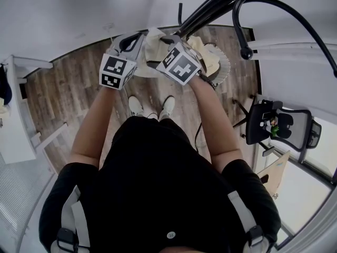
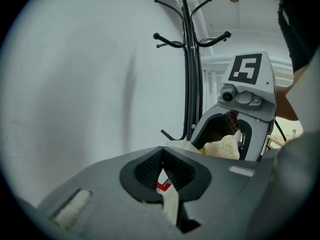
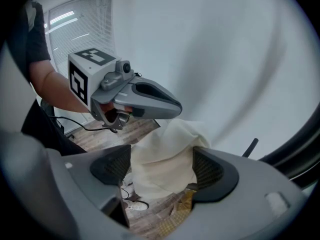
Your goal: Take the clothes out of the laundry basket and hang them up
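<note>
Right gripper view: my right gripper clamps a bunched cream cloth between wide jaws; my left gripper, jaws narrow, pinches it too, near the coat rack.

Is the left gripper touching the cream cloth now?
Touching. In the left gripper view, the left gripper has its jaws closed on a strip of the cream cloth.

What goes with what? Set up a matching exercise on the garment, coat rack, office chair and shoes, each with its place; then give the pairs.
1 cream garment
2 coat rack
3 office chair
4 shoes

A on the wood floor
B gripped by left gripper and right gripper
C upright by the white wall
D at the head view's right edge

Pairs: 1-B, 2-C, 3-D, 4-A
</note>
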The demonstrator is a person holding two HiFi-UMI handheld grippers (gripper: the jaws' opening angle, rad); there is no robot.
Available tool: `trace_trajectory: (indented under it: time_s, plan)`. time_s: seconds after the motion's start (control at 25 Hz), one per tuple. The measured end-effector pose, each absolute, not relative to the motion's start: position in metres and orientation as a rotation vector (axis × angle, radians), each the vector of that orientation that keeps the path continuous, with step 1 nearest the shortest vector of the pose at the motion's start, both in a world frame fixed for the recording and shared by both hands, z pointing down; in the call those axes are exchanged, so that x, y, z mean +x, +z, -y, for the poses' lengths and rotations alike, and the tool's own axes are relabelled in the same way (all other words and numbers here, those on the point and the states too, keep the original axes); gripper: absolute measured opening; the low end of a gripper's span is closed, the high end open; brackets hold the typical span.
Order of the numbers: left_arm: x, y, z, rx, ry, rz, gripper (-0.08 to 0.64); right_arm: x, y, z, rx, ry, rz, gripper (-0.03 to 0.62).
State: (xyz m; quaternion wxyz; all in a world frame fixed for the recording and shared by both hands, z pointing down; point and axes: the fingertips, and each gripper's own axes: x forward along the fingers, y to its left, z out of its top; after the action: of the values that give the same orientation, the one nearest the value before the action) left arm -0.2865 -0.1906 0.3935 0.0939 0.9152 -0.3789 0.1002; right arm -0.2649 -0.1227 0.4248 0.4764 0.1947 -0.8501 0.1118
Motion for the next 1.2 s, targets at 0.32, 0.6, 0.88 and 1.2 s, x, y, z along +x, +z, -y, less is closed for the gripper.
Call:
trace_trajectory:
  time_s: [0.32,0.6,0.88,1.2]
  plan:
    - [-0.299,0.393,0.189,2.703,0.291,1.151,0.002,-0.261,0.426,0.124,0.507,0.257,2.038,0.371]
    - [-0.306,0.395,0.185,2.690,0.291,1.158,0.002,-0.253,0.430,0.124,0.574,0.305,2.044,0.344]
    - [-0.307,0.394,0.183,2.696,0.289,1.149,0.002,-0.241,0.433,0.113,0.639,0.355,2.014,0.342]
    - [-0.303,0.390,0.180,2.714,0.276,1.136,0.002,-0.233,0.429,0.103,0.668,0.357,1.995,0.345]
